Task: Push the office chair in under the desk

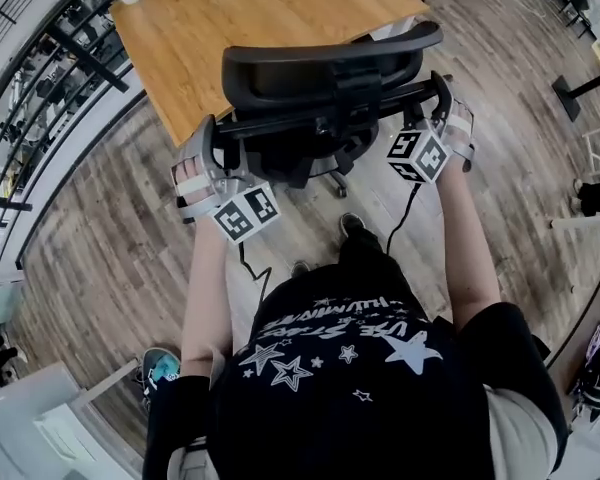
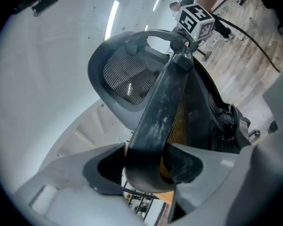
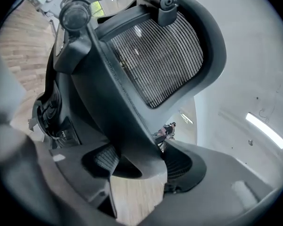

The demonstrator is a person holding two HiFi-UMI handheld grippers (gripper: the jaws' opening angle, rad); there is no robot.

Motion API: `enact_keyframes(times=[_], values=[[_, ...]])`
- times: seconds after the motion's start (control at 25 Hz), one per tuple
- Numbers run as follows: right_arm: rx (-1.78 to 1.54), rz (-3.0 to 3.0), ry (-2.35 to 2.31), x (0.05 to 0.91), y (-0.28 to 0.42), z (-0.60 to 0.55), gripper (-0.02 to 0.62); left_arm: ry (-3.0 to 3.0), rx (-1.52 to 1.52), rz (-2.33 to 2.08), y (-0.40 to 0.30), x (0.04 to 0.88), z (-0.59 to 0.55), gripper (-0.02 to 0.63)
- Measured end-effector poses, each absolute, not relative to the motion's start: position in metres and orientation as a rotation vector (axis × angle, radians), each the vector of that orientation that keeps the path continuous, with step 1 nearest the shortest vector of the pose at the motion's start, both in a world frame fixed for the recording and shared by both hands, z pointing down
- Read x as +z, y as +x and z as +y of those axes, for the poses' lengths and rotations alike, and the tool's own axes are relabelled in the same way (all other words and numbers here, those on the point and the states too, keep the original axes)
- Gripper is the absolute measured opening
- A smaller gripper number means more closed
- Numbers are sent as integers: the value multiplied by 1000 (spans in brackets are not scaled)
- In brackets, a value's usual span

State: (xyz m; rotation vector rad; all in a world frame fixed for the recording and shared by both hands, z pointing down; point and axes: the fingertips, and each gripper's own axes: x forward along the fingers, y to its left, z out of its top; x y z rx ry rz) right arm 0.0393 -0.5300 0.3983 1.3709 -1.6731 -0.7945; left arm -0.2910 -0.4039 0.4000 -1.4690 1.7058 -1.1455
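Note:
A black office chair (image 1: 320, 68) stands with its back toward me, in front of the wooden desk (image 1: 210, 38); its seat is near the desk's front corner. My left gripper (image 1: 212, 140) is shut on the left end of the chair's back frame. My right gripper (image 1: 442, 90) is shut on the right end. In the left gripper view the worn black frame bar (image 2: 160, 102) runs between the pads of the left gripper (image 2: 148, 166), below the mesh headrest (image 2: 127, 74). In the right gripper view the frame bar (image 3: 118, 107) is clamped in the right gripper (image 3: 137, 166).
A black railing (image 1: 60, 58) runs along the desk's left side above a lower floor. Wood flooring surrounds the chair. My foot (image 1: 352, 226) stands just behind the chair base. A table leg (image 1: 580, 88) stands at the far right. A teal shoe (image 1: 162, 366) lies at lower left.

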Motion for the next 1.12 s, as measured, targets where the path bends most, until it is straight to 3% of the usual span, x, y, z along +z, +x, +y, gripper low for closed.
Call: enact_keyframes(times=[0.6, 1.12], values=[[-882, -1850, 1201, 417, 29, -691, 276, -1359, -1293, 1909, -285, 415, -530, 243], [-960, -1935, 1153, 411, 8, -721, 279, -1238, -1428, 1916, -293, 419, -535, 265]])
